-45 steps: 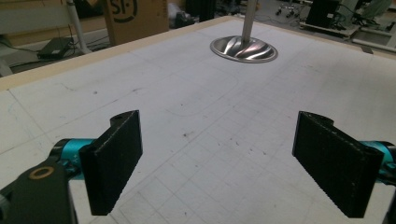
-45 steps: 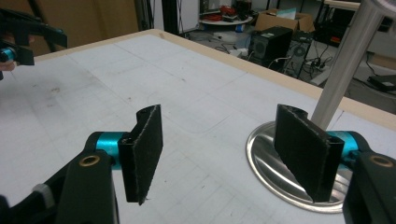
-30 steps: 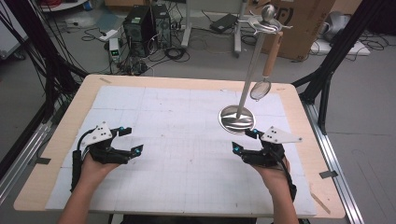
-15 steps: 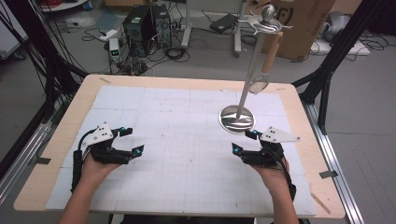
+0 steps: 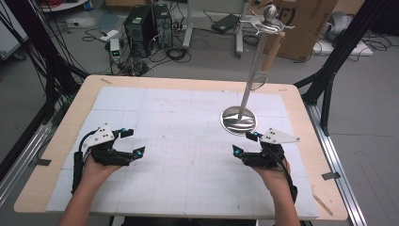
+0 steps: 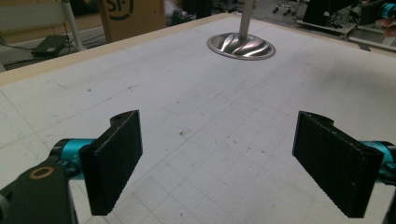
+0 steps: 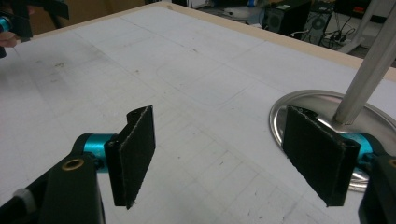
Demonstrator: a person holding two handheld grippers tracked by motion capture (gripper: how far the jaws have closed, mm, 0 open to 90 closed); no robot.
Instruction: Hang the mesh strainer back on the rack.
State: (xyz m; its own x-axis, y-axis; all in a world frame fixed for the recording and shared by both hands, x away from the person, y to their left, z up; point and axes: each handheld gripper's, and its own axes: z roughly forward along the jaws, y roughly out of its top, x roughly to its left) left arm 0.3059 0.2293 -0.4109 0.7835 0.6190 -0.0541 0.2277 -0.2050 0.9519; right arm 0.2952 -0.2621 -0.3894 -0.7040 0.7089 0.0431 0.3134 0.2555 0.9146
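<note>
Metal stand [image 5: 240, 118] far right on table [image 5: 188, 141], round base just beyond right gripper [image 5: 245, 145]. Likely heavy-based, stiff, slippery; best gripped at thin pole. Both right and left gripper [image 5: 133, 141] spread, empty.

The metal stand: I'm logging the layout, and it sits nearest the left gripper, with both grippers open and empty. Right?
Not quite. In the high view the metal stand sits nearest the right gripper, not the left gripper. Both are open and empty.
</note>
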